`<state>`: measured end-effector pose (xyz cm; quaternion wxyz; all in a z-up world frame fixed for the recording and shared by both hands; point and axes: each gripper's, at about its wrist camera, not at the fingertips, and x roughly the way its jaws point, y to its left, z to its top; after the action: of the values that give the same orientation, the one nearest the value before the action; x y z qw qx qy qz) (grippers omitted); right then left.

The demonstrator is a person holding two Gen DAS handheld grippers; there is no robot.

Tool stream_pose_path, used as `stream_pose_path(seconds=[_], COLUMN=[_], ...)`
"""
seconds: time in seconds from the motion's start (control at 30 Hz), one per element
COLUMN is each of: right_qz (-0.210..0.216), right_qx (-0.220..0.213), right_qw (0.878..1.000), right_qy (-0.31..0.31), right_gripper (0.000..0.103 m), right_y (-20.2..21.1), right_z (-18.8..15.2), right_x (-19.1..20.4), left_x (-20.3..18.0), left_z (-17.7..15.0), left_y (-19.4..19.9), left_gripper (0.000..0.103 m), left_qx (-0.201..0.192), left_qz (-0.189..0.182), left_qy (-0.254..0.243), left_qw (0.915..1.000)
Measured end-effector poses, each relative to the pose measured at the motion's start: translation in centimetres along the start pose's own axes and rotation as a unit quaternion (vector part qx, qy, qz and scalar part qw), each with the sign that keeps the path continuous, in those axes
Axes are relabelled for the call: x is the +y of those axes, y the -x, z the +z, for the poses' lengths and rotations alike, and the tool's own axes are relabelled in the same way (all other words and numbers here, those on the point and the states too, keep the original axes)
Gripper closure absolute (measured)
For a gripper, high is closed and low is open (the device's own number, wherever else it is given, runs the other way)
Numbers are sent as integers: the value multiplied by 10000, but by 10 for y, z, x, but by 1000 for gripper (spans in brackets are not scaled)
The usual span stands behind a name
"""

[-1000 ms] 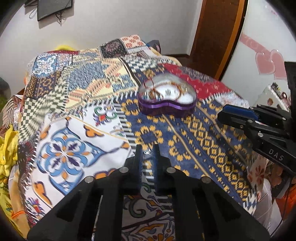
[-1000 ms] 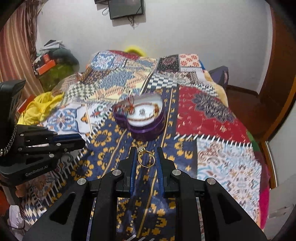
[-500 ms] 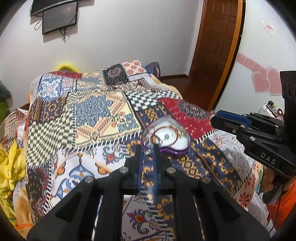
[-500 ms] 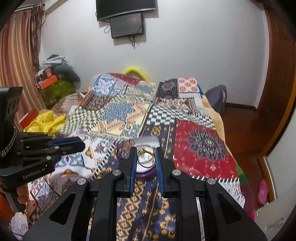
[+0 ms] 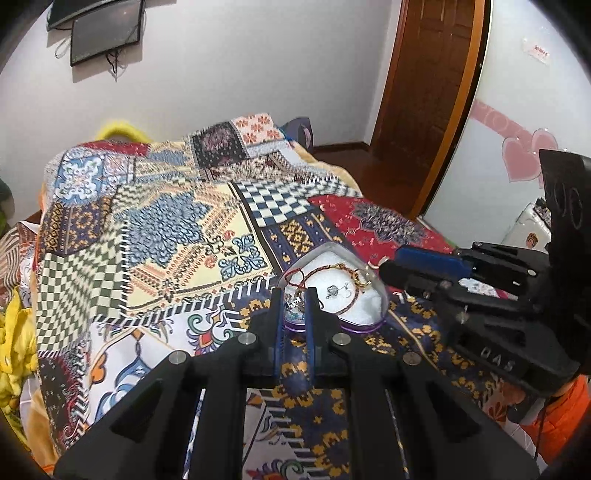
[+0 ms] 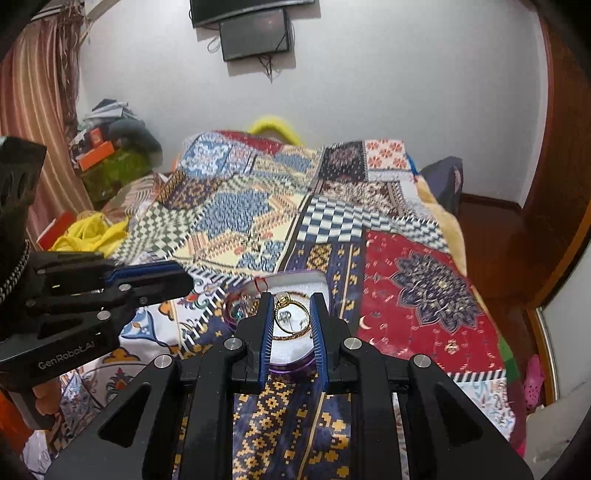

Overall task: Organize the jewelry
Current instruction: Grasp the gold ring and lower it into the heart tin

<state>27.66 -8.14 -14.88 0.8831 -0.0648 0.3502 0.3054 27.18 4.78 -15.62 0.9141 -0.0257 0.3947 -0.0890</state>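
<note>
A purple heart-shaped jewelry box [image 5: 364, 323] with a white foam inside sits on the patchwork bedspread [image 5: 166, 229]; bracelets and small earrings lie in it. It also shows in the right wrist view [image 6: 291, 365]. My right gripper [image 6: 291, 314] is shut on a gold ring [image 6: 293, 317] and holds it over the box. My left gripper [image 5: 294, 304] is shut on a small silver and blue jewel [image 5: 293, 308] at the box's near left edge. The right gripper also appears at the right of the left wrist view [image 5: 391, 266].
The bed fills both views. Yellow cloth [image 6: 88, 232] and piled boxes [image 6: 107, 155] lie at its left, a dark bag [image 6: 443, 181] at the far right corner. A wooden door [image 5: 424, 92] stands beyond the bed, and a screen [image 6: 255, 33] hangs on the wall.
Both grippers rose and tilted up, so the box dropped lower in both views and now sits right behind the fingertips. Each gripper kept hold of its piece.
</note>
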Motion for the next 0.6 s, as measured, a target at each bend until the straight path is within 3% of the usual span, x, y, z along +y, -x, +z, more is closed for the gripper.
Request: stream_pose_path(seconds=[0.2, 0.6], right_qz=[58, 105], right_qx=[292, 467], right_qw=[9995, 9986], right_qy=[83, 215], right_gripper=[85, 85], right_y=[-19, -27], right_z=[-4, -6], right_x=[0, 2], left_x=[0, 0], left_z=[2, 4], left_y=[-27, -43], left_gripper=[94, 94], left_qx=[259, 355], left_qz=[-151, -248], left_qy=[14, 57], left_qw=[9995, 9990])
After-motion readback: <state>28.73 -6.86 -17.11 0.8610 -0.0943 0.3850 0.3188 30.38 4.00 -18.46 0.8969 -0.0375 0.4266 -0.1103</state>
